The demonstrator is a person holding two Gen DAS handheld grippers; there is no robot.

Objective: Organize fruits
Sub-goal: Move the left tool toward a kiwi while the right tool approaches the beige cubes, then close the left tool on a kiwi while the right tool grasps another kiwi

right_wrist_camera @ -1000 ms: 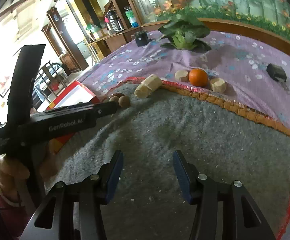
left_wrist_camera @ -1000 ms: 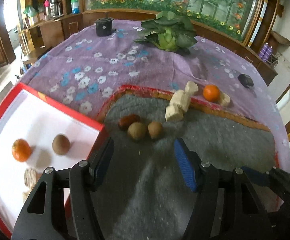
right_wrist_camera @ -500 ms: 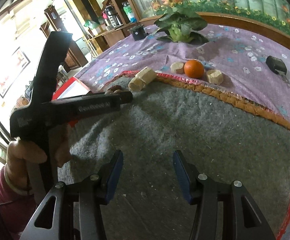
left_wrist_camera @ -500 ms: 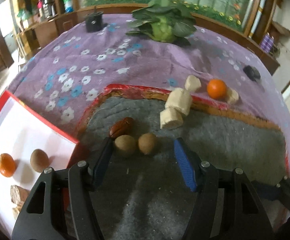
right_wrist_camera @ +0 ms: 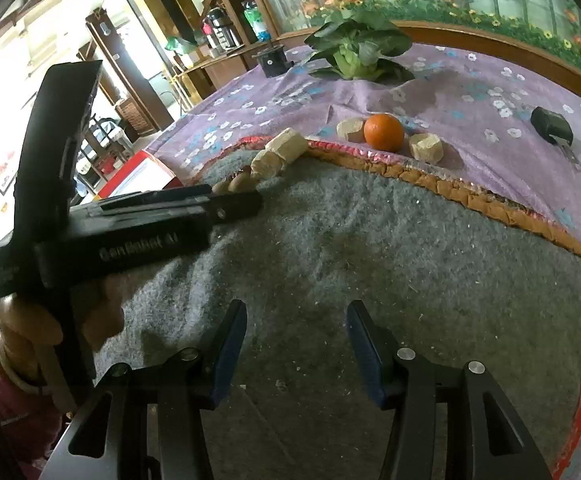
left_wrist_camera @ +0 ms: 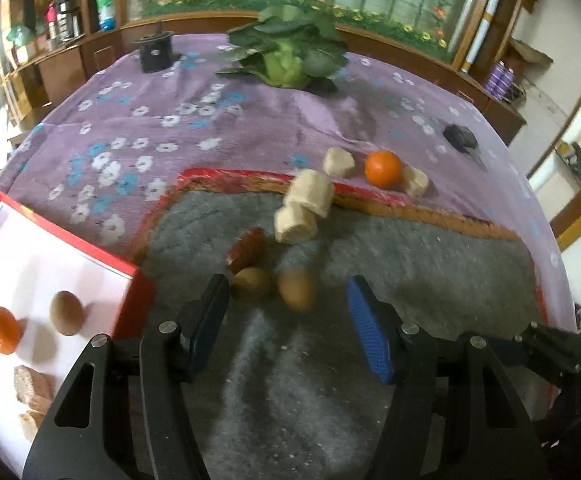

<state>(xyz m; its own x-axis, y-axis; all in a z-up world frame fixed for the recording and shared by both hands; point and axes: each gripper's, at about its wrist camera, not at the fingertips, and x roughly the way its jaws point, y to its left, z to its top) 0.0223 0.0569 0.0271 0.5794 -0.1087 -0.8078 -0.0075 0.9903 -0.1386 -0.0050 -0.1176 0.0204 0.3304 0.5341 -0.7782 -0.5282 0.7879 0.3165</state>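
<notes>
The left claw hangs released, jaws wide, low over the grey felt mat on the counter. Two small brown round fruits lie side by side just ahead, between its blue-padded fingers, with a dark red date right behind them. To grip well, centre on one brown fruit only and close gently. The red-rimmed white tray waits at near left. The right claw, also released, hovers empty.

White letters on the side of the left gripper read "GenRobot AI". They look blurry. No other words can be read.
</notes>
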